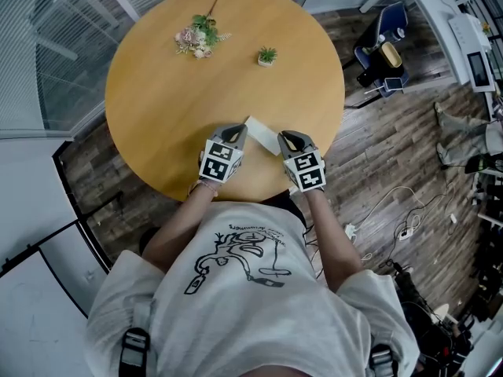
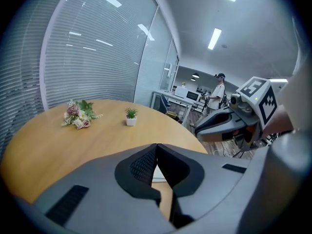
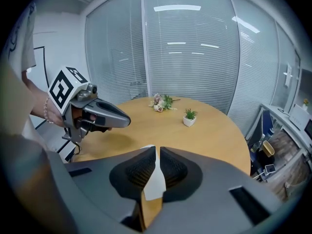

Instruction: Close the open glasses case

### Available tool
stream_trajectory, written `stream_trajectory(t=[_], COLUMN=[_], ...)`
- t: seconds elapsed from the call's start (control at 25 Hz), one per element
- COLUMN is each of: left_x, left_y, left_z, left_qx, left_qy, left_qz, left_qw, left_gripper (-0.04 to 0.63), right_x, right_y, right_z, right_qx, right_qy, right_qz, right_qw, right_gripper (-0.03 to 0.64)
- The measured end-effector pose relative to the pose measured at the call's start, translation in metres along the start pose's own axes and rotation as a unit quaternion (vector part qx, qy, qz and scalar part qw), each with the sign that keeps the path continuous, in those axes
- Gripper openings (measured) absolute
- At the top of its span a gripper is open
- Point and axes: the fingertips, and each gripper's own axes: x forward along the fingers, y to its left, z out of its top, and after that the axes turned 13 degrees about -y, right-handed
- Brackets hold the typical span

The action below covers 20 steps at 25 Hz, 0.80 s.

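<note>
A white glasses case [image 1: 262, 137] lies on the round wooden table [image 1: 157, 108] near its front edge; whether its lid is down I cannot tell. My left gripper [image 1: 238, 132] hangs just left of it, above the table, its jaws shut with tips touching [image 2: 156, 145] and nothing held. My right gripper [image 1: 288, 140] hovers just right of the case, its jaws almost together [image 3: 157, 148] with a thin slit between the tips and nothing in it. Below those jaws the case [image 3: 155, 186] shows as a white strip. Each gripper view shows the other gripper, raised off the table.
A bunch of dried flowers [image 1: 200, 36] and a small potted plant [image 1: 267, 56] sit at the table's far side. A glass wall with blinds stands behind the table. A blue chair [image 1: 383, 53] and cables [image 1: 405, 230] are on the floor to the right. A person [image 2: 216, 94] stands far off.
</note>
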Motion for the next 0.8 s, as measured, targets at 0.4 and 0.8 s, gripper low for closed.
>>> stream_trajectory(t=[0.4, 0.8], left_x=[-0.025, -0.051], left_y=[-0.009, -0.022], left_z=[0.068, 0.116], left_qx=[-0.003, -0.003], left_qy=[-0.075, -0.132], left_qz=[-0.002, -0.011], left_qw=[0.9971, 0.9911], left_gripper=[0.020, 0.020], right_x=[-0.023, -0.043], right_y=[-0.002, 0.005], right_z=[0.065, 0.111], right_qx=[0.012, 0.007], right_qy=[-0.051, -0.088], right_qz=[-0.003, 0.000], right_qw=[0.999, 0.996], right_gripper=[0.032, 0.029])
